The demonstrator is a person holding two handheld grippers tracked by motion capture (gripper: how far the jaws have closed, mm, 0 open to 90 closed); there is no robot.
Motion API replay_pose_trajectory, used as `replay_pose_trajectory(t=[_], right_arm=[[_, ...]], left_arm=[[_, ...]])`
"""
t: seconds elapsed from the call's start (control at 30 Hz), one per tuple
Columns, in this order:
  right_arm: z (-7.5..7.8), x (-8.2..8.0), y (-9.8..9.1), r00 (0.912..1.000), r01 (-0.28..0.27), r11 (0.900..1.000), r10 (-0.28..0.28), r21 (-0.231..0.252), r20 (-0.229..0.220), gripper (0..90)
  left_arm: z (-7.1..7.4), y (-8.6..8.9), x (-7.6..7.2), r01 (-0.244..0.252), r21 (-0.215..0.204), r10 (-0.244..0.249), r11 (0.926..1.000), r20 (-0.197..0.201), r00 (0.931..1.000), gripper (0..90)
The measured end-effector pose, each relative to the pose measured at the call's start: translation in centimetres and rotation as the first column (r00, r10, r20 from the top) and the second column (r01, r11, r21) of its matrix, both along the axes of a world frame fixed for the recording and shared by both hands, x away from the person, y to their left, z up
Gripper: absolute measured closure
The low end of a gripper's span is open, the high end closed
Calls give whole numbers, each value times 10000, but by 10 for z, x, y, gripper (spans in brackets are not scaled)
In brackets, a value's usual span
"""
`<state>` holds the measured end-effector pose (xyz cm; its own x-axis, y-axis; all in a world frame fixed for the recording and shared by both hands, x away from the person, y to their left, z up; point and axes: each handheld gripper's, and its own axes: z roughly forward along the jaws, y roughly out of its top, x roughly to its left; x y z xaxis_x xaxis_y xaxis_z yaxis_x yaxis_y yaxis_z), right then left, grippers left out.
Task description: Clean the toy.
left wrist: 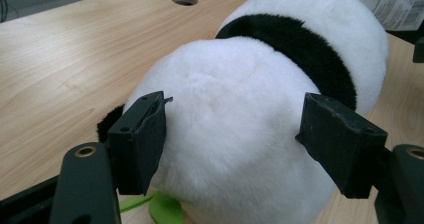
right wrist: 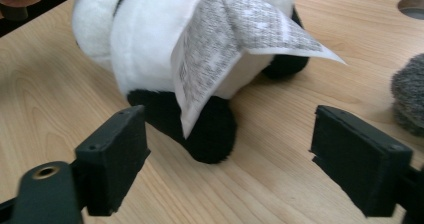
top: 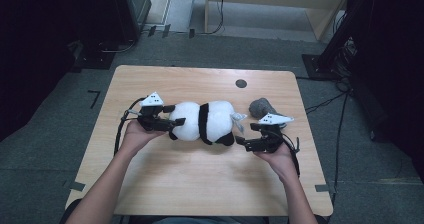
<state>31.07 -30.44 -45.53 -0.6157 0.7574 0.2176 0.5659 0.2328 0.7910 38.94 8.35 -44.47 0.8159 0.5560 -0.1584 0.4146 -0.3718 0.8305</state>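
Mid-desk (top: 150, 184), black-and-white plush panda (top: 205, 121) lies sideways. Left gripper (left wrist: 235, 139) jaws straddle white head, pads apart from fur; right gripper (right wrist: 245, 164) jaws open before paper tag (right wrist: 230, 49), likely releasing.

Your high view looks forward and down over the whole pale wooden table (top: 150, 194). Your left gripper view sits close against the head of the black-and-white plush panda (left wrist: 240, 134); your right gripper view faces its tagged rear, sharing toy and tabletop.
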Motion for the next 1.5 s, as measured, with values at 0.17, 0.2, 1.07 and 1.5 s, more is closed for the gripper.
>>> replay_pose_trajectory(t=[0.17, 0.2, 1.07, 1.5], right_arm=[[-3, 4, -9, 9993, 354, 9993, -356, -146, -128, 135], [-2, 6, -11, 9990, 429, 9990, -430, -150, -84, 135], [-15, 57, -59, 9446, 3238, 9305, -3076, -1714, 1143, 301], [-35, 79, -67, 9325, 3601, 8984, -3383, -2514, 1266, 522]], left_arm=[[-7, -1, 3, 116, 148, -117, 9998, 77, 9999, 198], [-8, -1, 3, 131, 169, -132, 9998, 69, 9999, 176], [-31, 6, 1, 114, -373, -136, 9992, -583, 9982, 212], [-31, 6, -6, -183, -410, 163, 9990, -477, 9987, 316]])
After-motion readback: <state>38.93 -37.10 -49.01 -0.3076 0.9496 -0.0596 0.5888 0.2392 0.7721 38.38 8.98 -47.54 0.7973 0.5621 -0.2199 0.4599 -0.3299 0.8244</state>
